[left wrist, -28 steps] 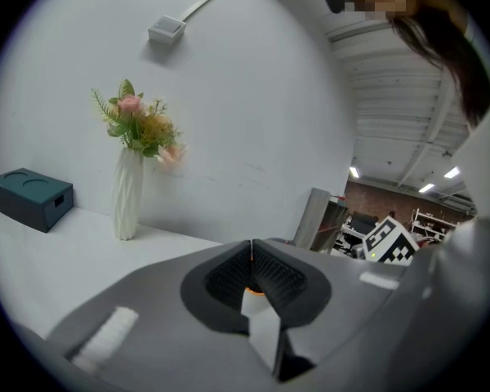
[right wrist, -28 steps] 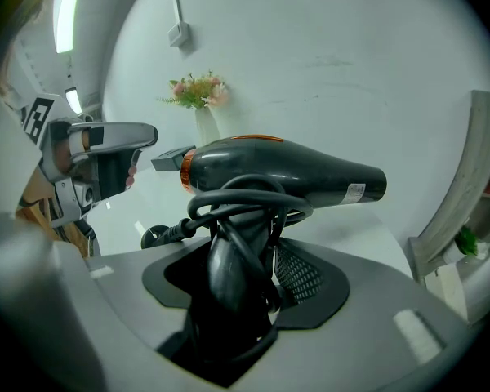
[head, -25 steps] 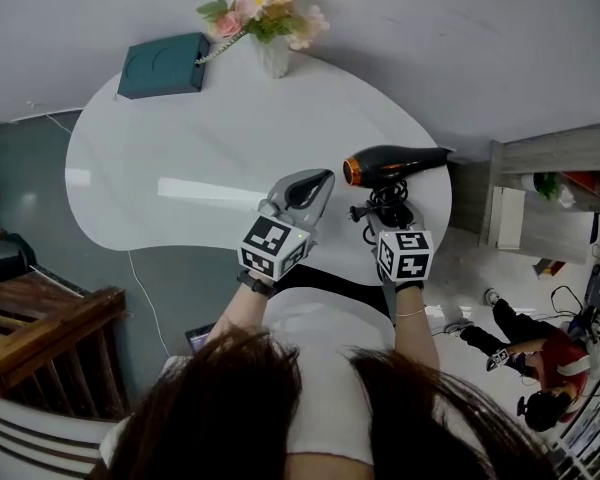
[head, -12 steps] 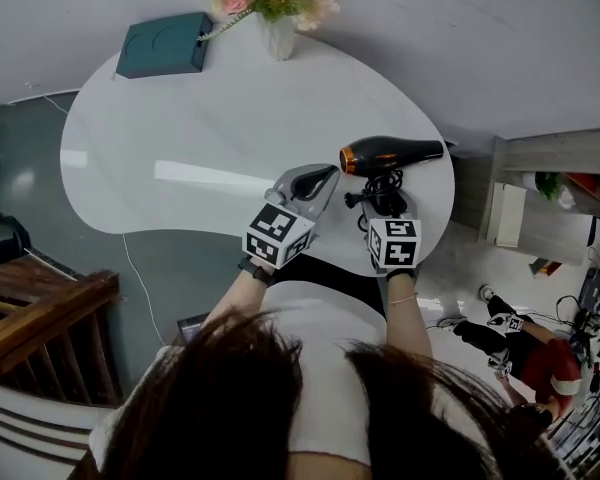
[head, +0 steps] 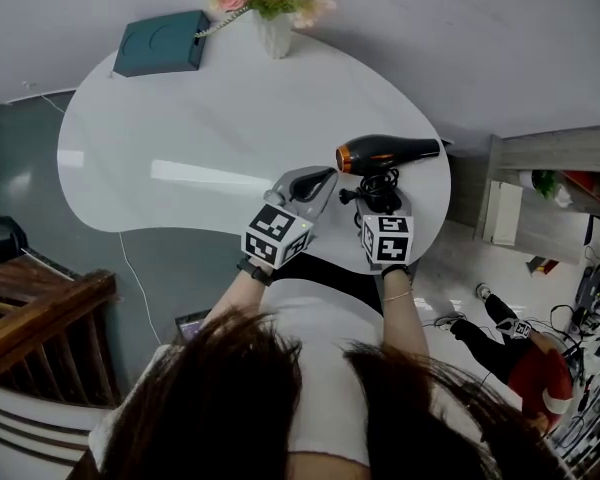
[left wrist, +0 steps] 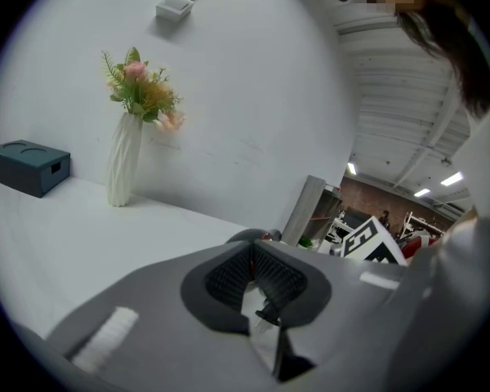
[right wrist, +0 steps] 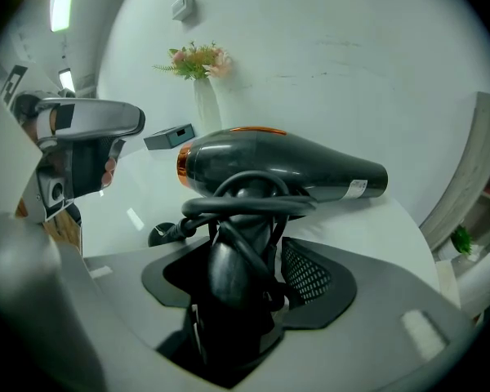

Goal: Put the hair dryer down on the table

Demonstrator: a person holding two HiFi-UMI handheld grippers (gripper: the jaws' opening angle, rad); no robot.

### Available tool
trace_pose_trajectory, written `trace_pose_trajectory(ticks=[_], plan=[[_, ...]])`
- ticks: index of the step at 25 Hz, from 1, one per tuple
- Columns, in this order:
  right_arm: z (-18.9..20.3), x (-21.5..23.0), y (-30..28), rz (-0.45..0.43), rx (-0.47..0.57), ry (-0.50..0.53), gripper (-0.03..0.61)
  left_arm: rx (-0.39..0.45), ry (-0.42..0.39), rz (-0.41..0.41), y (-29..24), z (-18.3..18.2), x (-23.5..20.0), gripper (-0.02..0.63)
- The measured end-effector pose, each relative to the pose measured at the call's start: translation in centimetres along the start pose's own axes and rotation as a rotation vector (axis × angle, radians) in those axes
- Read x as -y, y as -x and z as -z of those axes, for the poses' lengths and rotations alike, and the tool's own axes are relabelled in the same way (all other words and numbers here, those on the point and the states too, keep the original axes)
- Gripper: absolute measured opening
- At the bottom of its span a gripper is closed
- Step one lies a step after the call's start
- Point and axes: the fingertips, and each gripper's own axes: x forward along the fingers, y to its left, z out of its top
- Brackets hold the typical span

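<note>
A black hair dryer (head: 385,154) with an orange ring hangs low over the right end of the white table (head: 200,128), nozzle to the right. Its cord is wound round the handle. My right gripper (head: 380,203) is shut on that handle, and in the right gripper view the handle (right wrist: 237,276) fills the space between the jaws under the barrel (right wrist: 286,166). Whether the dryer touches the table I cannot tell. My left gripper (head: 315,180) hovers just left of the dryer, shut and empty; its pads (left wrist: 229,272) meet at the tips.
A white vase of flowers (head: 272,28) and a teal box (head: 160,43) stand at the table's far edge. The table's right edge runs close by the dryer. A shelf unit (head: 540,188) stands to the right, with a person (head: 525,358) on the floor below it.
Both grippers have sunk a little toward the table, and the dryer has come down with the right one. The grip on the handle looks the same.
</note>
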Motion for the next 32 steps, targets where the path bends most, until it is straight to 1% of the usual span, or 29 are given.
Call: trace_pose_trajectory(ticks=[3, 8, 19, 24, 32], plan=[[0.0, 0.0, 0.0, -0.006, -0.004, -0.002, 0.241, 0.006, 0.002, -0.006, 0.1, -0.1, -0.1, 0.063], [0.3, -0.3, -0.2, 0.006, -0.022, 0.064, 0.256, 0.01, 0.008, -0.015, 0.4, 0.0, -0.1, 0.063], [0.5, -0.3, -0.1, 0.01, -0.02, 0.09, 0.256, 0.032, -0.008, -0.029, 0.9, -1.1, -0.1, 0.063], [0.8, -0.5, 0.4, -0.003, -0.046, 0.124, 0.266, 0.046, -0.013, -0.044, 1.4, -1.7, -0.4, 0.063], [0.1, -0.3, 3.0, 0.002, 0.001, 0.124, 0.27, 0.074, -0.038, -0.041, 1.3, -3.4, 0.1, 0.063]])
